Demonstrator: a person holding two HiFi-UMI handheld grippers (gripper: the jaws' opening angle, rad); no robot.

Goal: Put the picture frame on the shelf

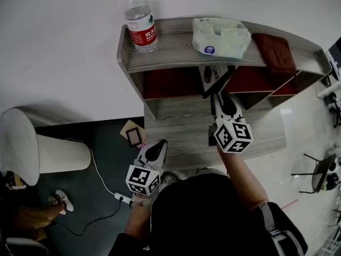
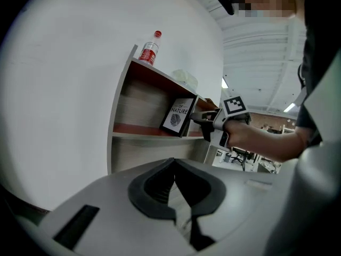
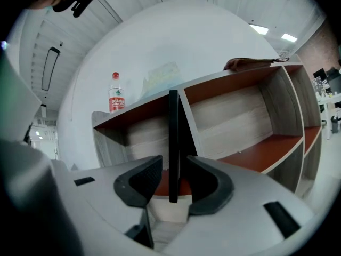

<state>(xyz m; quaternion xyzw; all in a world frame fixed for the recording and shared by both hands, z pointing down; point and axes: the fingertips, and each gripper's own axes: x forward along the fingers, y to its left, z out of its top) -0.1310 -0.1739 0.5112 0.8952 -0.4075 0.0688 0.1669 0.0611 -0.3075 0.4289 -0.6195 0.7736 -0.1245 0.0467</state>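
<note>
Right gripper (image 3: 173, 167) sits open around the picture frame (image 3: 173, 127) at center, so clipping it while backing out could topple it off the shelf (image 3: 266, 151).

Your shelf (image 1: 176, 127): grey wood grain outside, red-brown boards inside. Picture frame (image 2: 179, 116): black border, white print, dark whorl. Bottle (image 1: 140, 25): clear, red cap and label. Cloth (image 1: 274, 52): dark red. Your left gripper (image 2: 174, 167) and right gripper (image 3: 173, 169): pale grey, black pads, black-and-white marker cubes.
</note>
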